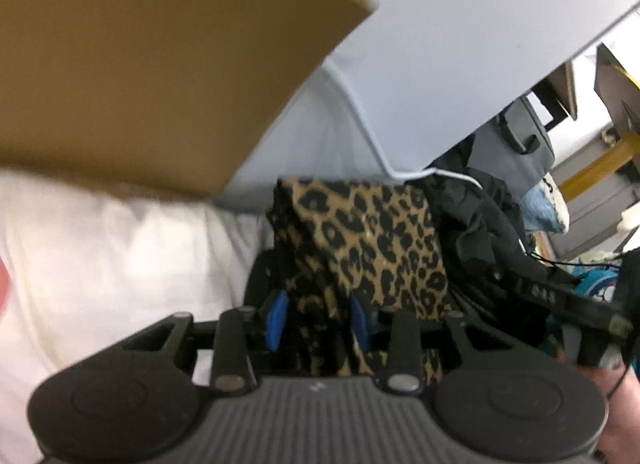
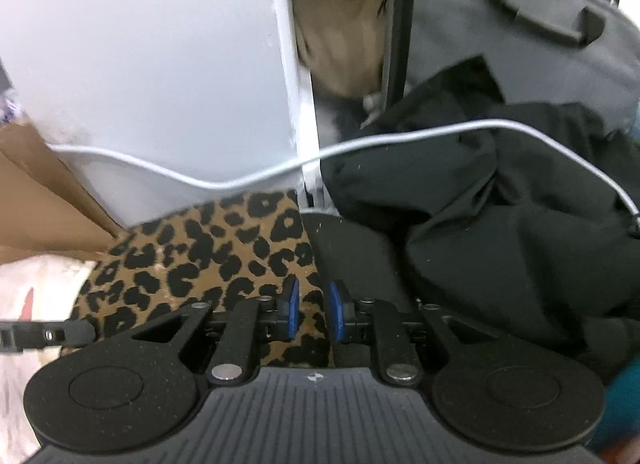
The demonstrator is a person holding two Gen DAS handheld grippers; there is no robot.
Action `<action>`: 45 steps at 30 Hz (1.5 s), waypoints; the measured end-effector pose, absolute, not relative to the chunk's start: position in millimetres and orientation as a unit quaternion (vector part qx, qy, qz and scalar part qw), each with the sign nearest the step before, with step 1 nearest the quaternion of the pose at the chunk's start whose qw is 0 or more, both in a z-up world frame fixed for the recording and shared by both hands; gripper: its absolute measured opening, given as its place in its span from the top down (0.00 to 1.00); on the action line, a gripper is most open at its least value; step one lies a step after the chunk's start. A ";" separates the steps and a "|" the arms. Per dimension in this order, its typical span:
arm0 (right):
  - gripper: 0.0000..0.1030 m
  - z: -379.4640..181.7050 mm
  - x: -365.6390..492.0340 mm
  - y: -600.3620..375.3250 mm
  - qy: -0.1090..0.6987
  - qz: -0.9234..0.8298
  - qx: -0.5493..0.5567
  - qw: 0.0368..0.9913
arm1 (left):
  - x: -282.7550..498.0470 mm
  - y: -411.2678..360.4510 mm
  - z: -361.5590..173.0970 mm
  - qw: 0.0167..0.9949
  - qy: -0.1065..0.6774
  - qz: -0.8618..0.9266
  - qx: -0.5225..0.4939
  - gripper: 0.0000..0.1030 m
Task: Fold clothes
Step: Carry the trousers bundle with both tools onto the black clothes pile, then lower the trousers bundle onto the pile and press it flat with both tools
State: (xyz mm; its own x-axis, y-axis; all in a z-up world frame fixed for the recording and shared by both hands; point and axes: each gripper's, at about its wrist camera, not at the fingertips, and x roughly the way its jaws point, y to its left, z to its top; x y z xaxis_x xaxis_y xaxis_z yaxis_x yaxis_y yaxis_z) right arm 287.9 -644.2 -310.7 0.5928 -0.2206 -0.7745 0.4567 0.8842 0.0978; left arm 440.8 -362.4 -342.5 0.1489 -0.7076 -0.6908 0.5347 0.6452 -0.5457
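Note:
A folded leopard-print garment (image 1: 360,240) lies in the middle of the left wrist view, against a white panel. My left gripper (image 1: 318,322) straddles its near fold. The blue pads (image 1: 276,320) stand apart, with a dark gap beside the left one, so they do not press the cloth. In the right wrist view the same leopard-print garment (image 2: 208,260) lies under and ahead of my right gripper (image 2: 314,312). Its blue pads (image 2: 335,314) are slightly apart, and the print shows through the gap. Nothing is pinched.
A brown cardboard flap (image 1: 140,63) hangs over the left. A white cloth (image 1: 100,256) lies left of the garment. A black garment (image 2: 500,203) is heaped at the right, with a white cable (image 2: 400,135) running over it. Behind stand a white panel (image 2: 160,63) and a grey case (image 2: 520,23).

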 end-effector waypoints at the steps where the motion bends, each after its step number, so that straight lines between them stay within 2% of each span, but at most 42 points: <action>1: 0.83 -307.8 281.3 -640.8 0.399 -0.190 0.146 0.885 | 441.7 -363.9 -336.5 0.755 0.499 -0.416 -0.084 0.66; 6: 0.82 -301.5 253.0 -623.5 0.365 -0.188 0.164 0.897 | 439.3 -378.6 -310.5 0.760 0.468 -0.446 -0.074 0.66; 8: 0.80 -306.4 245.3 -615.6 0.359 -0.190 0.177 0.897 | 433.9 -387.6 -305.4 0.759 0.458 -0.459 -0.062 0.70; 10: 0.73 -314.1 239.3 -605.3 0.357 -0.191 0.185 0.895 | 427.4 -397.1 -306.5 0.755 0.454 -0.470 -0.046 0.70; 16: 0.72 -336.8 230.9 -582.0 0.360 -0.185 0.195 0.893 | 413.8 -408.2 -330.7 0.752 0.463 -0.469 -0.011 0.70; 19: 0.62 -344.2 229.4 -574.7 0.359 -0.183 0.199 0.893 | 411.5 -405.9 -347.9 0.751 0.470 -0.463 -0.002 0.78; 23: 0.60 -354.2 225.9 -567.8 0.366 -0.181 0.196 0.892 | 416.2 -400.4 -363.2 0.753 0.474 -0.456 0.002 0.97; 29: 0.57 -359.6 211.9 -570.0 0.370 -0.186 0.191 0.890 | 416.7 -399.7 -353.9 0.754 0.467 -0.461 0.023 0.98; 33: 0.57 -363.0 200.7 -568.4 0.373 -0.191 0.194 0.887 | 403.7 -397.7 -338.7 0.761 0.447 -0.470 0.029 0.93; 34: 0.57 -363.7 197.6 -567.3 0.373 -0.193 0.196 0.886 | 400.5 -397.2 -334.3 0.763 0.441 -0.472 0.028 0.88; 37: 0.57 -359.7 188.4 -562.7 0.361 -0.198 0.199 0.889 | 390.0 -395.9 -321.0 0.771 0.417 -0.480 0.021 0.59; 40: 0.57 -349.1 181.7 -559.3 0.333 -0.195 0.202 0.900 | 377.5 -398.4 -311.7 0.772 0.401 -0.494 0.016 0.58; 45: 0.57 -348.7 184.9 -556.9 0.335 -0.189 0.202 0.901 | 349.7 -405.8 -310.6 0.760 0.383 -0.525 0.024 0.59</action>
